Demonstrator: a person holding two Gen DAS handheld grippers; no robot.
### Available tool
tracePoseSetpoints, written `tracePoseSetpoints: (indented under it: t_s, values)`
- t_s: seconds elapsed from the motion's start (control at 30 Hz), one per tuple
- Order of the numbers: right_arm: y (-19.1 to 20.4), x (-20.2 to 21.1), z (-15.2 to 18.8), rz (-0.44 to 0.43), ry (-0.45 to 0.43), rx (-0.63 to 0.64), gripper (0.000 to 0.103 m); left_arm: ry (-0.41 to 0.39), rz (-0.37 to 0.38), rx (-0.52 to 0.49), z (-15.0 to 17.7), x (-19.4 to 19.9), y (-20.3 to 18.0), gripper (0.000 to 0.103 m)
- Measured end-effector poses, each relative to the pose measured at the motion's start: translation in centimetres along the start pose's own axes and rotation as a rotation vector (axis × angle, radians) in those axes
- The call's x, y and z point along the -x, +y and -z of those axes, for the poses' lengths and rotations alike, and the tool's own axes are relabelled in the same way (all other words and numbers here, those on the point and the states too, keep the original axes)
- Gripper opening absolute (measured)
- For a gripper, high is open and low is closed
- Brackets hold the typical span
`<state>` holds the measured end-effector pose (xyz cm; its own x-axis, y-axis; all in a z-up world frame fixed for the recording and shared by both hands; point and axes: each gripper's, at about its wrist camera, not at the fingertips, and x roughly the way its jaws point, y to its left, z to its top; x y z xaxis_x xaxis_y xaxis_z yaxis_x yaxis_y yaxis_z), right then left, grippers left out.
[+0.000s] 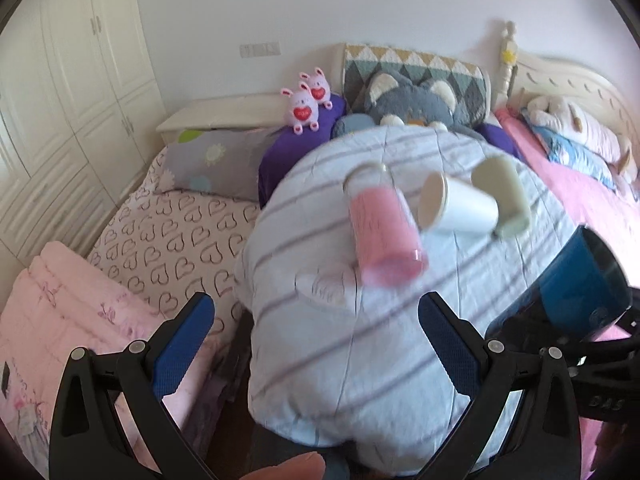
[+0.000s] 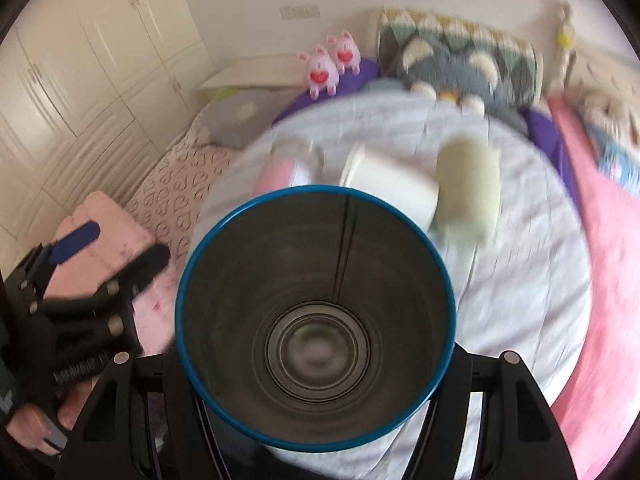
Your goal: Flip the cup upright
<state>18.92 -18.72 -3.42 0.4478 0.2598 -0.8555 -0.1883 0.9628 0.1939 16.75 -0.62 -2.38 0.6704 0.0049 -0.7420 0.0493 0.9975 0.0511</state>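
A blue cup with a dark metal inside (image 2: 316,320) is held in my right gripper (image 2: 316,364), its mouth facing the camera; the fingertips are hidden behind it. It also shows at the right edge of the left wrist view (image 1: 576,284). My left gripper (image 1: 316,320) is open and empty above the near side of the striped quilt (image 1: 360,340). A pink cup (image 1: 384,232), a white paper cup (image 1: 456,208) and a pale green cup (image 1: 504,196) lie on their sides on the quilt beyond it.
The quilt is heaped on a bed with a heart-print sheet (image 1: 180,236). Pillows, a grey cat plush (image 1: 420,104) and two pink plush toys (image 1: 308,100) lie at the headboard. A folded pink blanket (image 1: 60,312) is at left, a white wardrobe (image 1: 72,80) beyond.
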Motion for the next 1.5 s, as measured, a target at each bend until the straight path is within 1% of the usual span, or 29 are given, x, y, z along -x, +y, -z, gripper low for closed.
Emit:
tracePoseSetpoints:
  t_s: [0.13,0.23,0.3,0.4,0.43,0.47,0.57,0.7,0.73,0.87,1.07,1.33,1.5]
  values:
    - [-0.7,-2.2,2.7,-0.052,0.049,-0.059,0.068,0.018,-0.029,-0.008,2.6,0.2,0.3,0.103]
    - [-0.8,-4.0,3.4,-0.073,0.072,-0.076,0.068,0.030,-0.049,-0.008,3.9,0.3,0.6,0.103]
    - [-0.8,-5.0,3.3,-0.083,0.081,-0.083,0.068,0.035,-0.052,-0.004,4.3,0.3,0.9,0.103]
    - [-1.3,-5.7,2.8,-0.102,0.060,-0.114,0.069,0.035,-0.057,-0.004,4.6,0.5,1.0,0.103]
    - [-1.4,-6.0,2.6,-0.091,0.062,-0.118,0.082,0.033,-0.056,-0.006,4.6,0.6,1.0,0.103]
    - [-1.5,-6.2,2.5,-0.083,0.055,-0.123,0.085,0.030,-0.054,-0.008,4.6,0.7,0.8,0.103]
    - [-2.2,-7.2,2.6,-0.072,0.042,-0.163,0.085,0.023,-0.052,-0.016,4.7,1.1,0.4,0.103]
    - [-2.7,-7.2,3.2,-0.063,0.002,-0.205,0.085,0.019,-0.051,-0.027,5.2,1.5,0.1,0.103]
    - [-2.8,-7.1,3.4,-0.048,-0.004,-0.210,0.085,0.017,-0.051,-0.030,5.3,1.7,0.0,0.103]
    - [-3.1,-5.2,4.6,-0.017,-0.067,-0.219,0.085,-0.001,-0.051,-0.039,5.7,2.7,-0.5,0.103]
    - [-1.8,-0.5,7.0,0.064,-0.195,-0.206,0.085,-0.048,-0.042,-0.056,6.6,5.0,-1.4,0.103]
    - [1.2,6.5,11.7,0.223,-0.380,-0.174,0.085,-0.129,-0.020,-0.098,8.1,9.0,-2.7,0.103]
    - [1.7,9.0,14.0,0.274,-0.436,-0.178,0.085,-0.153,-0.010,-0.120,8.8,10.5,-3.6,0.103]
